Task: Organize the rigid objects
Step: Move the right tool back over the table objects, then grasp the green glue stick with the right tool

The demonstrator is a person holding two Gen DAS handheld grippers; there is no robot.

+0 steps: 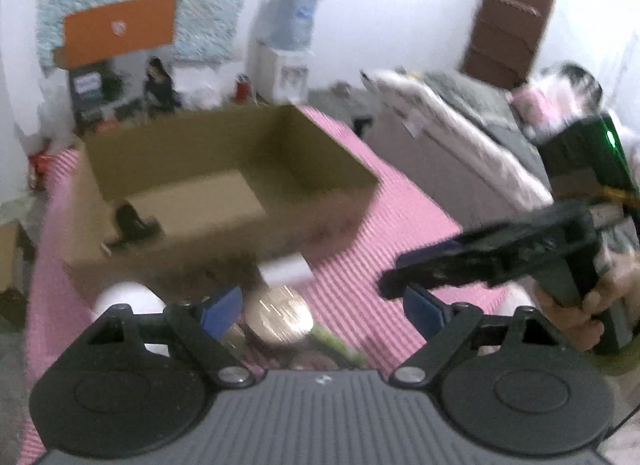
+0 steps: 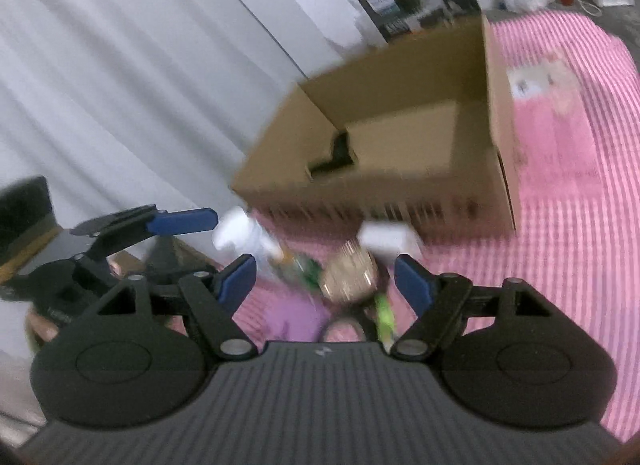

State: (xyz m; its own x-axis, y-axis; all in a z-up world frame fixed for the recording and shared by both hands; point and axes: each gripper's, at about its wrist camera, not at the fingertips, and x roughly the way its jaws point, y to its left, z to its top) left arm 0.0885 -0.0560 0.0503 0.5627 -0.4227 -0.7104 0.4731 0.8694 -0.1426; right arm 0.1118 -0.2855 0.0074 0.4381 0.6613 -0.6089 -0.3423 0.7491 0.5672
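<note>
Left wrist view shows the left gripper point(image 1: 320, 311) with its jaws spread wide and nothing between the blue pads, hanging over a small heap of things on the pink striped cover point(image 1: 352, 293) just in front of the cardboard box point(image 1: 224, 169). The box stands open-topped toward the far side, with one dark object point(image 1: 134, 225), too blurred to name, lying in its near-left corner. Right wrist view shows the right gripper point(image 2: 326, 279) likewise wide open and empty, aimed at the same heap, with the left gripper off to its left. In the heap a shiny round tin lid or can point(image 2: 350, 277) lies in the middle; it looks stiff, light and smooth, so it may slip, and a hold across its rim or sides would serve best. A white block point(image 2: 386, 241) just beyond it, touching or nearly touching the box wall, looks rigid with flat faces that the pads could clamp squarely. A white bottle point(image 2: 244, 235) to the left looks like light, hard plastic, best taken about its body. A green piece point(image 2: 384, 315) lies nearest, too blurred to identify. Motion blur hides finer detail.
</note>
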